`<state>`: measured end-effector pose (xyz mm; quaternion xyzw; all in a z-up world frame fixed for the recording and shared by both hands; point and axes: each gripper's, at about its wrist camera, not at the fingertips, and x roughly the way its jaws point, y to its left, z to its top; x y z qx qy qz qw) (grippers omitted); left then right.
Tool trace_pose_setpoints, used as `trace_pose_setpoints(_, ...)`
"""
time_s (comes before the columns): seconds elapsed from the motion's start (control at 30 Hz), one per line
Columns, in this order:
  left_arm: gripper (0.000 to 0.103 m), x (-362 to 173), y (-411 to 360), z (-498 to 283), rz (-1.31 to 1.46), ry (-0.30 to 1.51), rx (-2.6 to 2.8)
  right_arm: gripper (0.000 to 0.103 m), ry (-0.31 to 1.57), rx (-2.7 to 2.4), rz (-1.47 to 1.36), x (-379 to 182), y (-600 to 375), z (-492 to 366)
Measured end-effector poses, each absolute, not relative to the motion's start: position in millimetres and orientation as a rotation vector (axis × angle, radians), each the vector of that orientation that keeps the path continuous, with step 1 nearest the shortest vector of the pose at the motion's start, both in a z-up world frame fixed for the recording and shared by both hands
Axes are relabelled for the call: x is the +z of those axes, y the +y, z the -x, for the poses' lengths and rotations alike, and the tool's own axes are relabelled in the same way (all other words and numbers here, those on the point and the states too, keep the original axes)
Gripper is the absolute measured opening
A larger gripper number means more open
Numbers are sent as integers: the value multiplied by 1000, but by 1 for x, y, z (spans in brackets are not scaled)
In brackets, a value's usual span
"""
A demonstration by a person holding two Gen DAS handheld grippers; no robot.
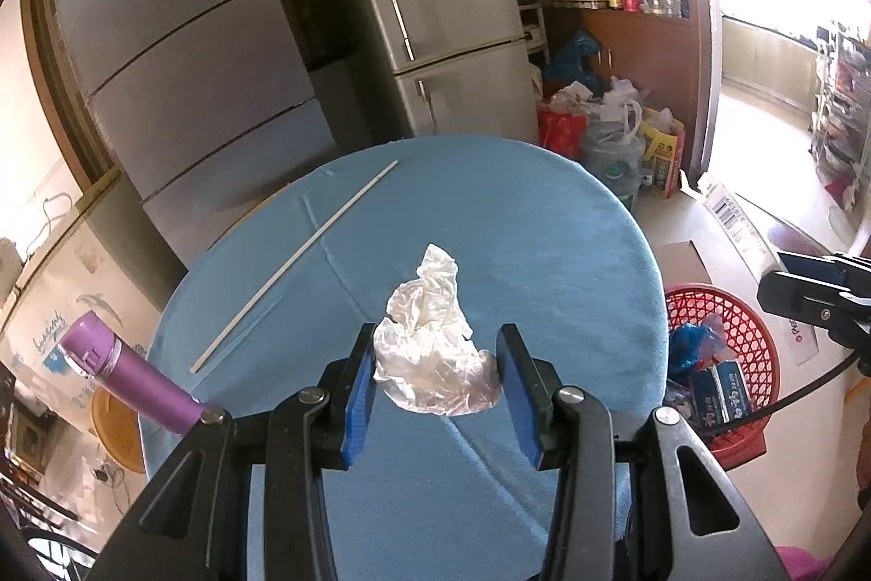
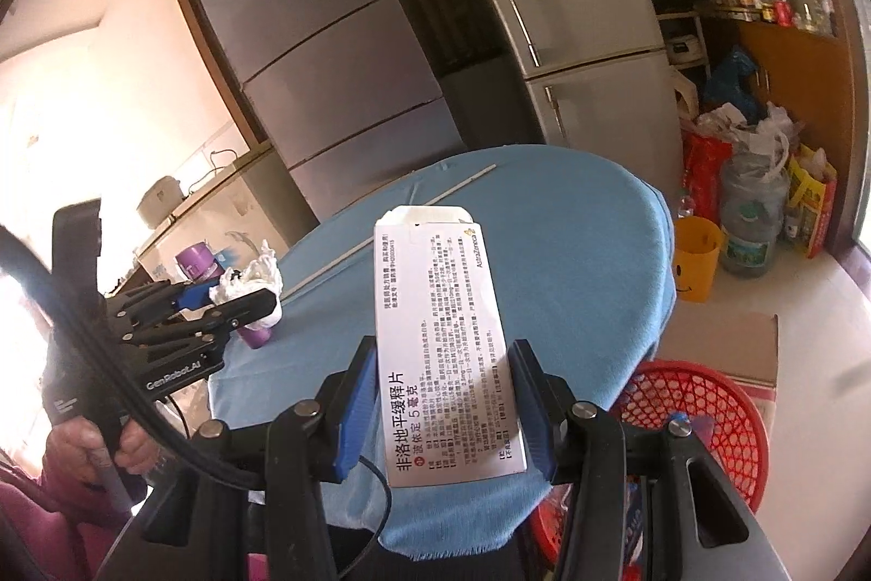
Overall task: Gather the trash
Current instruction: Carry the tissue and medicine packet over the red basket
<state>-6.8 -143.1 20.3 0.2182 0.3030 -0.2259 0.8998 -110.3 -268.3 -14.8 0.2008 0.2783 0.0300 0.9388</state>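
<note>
Left wrist view, going L to R: a purple bottle (image 1: 128, 371) sits at the lower left, by the edge of the round table w/ a blue cloth (image 1: 544, 221). A thin white stick (image 1: 296, 257) lies diagonally on the cloth, upper left of centre. At bottom centre the left gripper (image 1: 435, 358) is closed on a crumpled white wrapper (image 1: 433, 352), blue pads touching it on both sides, held above the cloth. A red basket (image 1: 729, 341) stands on the floor at the right, beside the table, w/ a blue bag and small boxes inside. The other tool's black tip pokes in at the far right edge.

Right wrist view: at lower left a person's hand (image 2: 92, 450) grips the left tool's handle, wrapper visible in its tongs in front of the bottle. At centre the right gripper (image 2: 443, 390) clamps a white medicine box (image 2: 441, 341), printed face up, long side pointing away, above the table's near edge. The basket's rim shows at lower right, below the gripper. A yellow cup (image 2: 694, 262) stands on the floor further up right.
</note>
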Motion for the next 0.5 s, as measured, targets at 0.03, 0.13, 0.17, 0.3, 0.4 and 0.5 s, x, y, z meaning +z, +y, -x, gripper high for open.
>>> trace_pose_setpoints(0.03,45,20,-145,8,-455,628,-472,51,568,60,-412,-15,-270,114)
trace_pose_setpoints(0.13,45,19,-152,14,-473,627,-480,51,565,57,-421,-16,-274,123)
trace_pose_setpoints(0.17,45,19,-155,15,-481,624,-480,51,562,56,-424,-16,-276,126)
trace_pose_setpoints(0.3,46,19,-164,21,-503,620,-488,51,551,53,-440,-15,-283,135)
trace_pose_setpoints(0.4,46,19,-168,24,-516,617,-493,51,542,46,-450,-15,-288,140)
trace_pose_setpoints(0.5,46,18,-174,27,-530,612,-499,51,544,38,-448,-16,-293,144)
